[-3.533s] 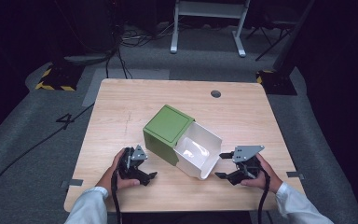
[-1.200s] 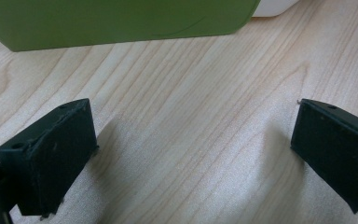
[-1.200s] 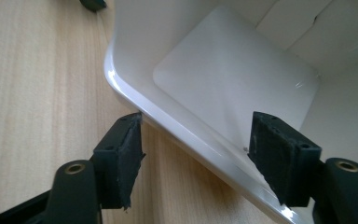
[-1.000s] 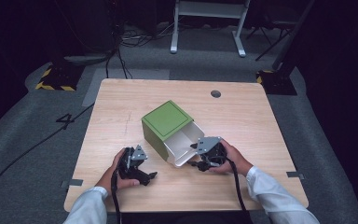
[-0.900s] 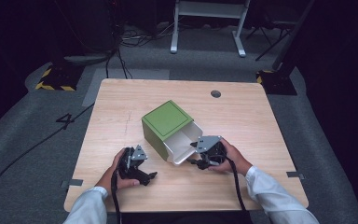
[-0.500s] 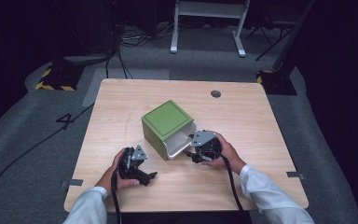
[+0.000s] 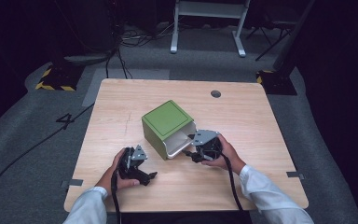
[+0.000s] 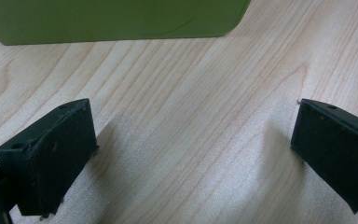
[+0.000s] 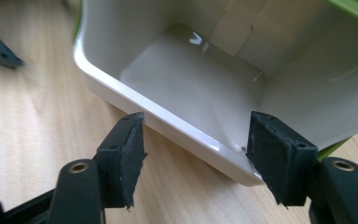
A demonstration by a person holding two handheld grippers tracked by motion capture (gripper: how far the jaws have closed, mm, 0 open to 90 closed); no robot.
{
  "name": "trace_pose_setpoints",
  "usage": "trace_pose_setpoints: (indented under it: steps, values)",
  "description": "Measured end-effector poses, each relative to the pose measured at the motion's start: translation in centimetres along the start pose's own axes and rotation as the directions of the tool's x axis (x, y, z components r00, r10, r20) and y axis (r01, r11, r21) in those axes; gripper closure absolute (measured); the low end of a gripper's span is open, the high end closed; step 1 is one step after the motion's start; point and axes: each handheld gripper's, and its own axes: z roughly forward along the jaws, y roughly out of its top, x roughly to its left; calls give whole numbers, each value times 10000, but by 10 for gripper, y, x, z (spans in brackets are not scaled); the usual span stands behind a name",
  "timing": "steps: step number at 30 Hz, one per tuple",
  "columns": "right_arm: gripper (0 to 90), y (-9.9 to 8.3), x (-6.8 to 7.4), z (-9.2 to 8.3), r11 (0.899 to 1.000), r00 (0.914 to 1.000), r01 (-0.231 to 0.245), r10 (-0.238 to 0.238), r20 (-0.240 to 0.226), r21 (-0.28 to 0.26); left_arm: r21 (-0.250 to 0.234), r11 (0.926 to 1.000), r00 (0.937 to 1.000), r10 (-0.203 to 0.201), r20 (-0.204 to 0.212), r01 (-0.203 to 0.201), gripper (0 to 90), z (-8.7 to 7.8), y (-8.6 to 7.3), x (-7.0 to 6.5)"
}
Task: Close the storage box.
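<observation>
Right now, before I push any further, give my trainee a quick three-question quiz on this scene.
1. True or false: the left gripper is shut on the green box.
2. Which gripper is at the white drawer? A) left B) right C) both
3. Fill in: the inside of the white drawer looks ____.

Key:
1. False. In the left gripper view its jaws stand wide apart over bare table, with the box beyond them.
2. B. The right gripper has its open jaws at the drawer's front rim.
3. Empty.
</observation>
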Motion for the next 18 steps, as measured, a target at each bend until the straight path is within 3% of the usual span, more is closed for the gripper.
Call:
trace_pose_setpoints:
  steps: [15, 18]
  values:
    - [312, -6, 2, -28, 9998, 9999, 107, -108, -17, -161, -8, 10000, 10000, 4, -34, -4, 4, 0, 0, 0]
    - [311, -8, 0, -38, 9995, 9996, 174, -168, 247, -246, -3, 10000, 10000, 3, -19, -3, 4, 0, 0, 0]
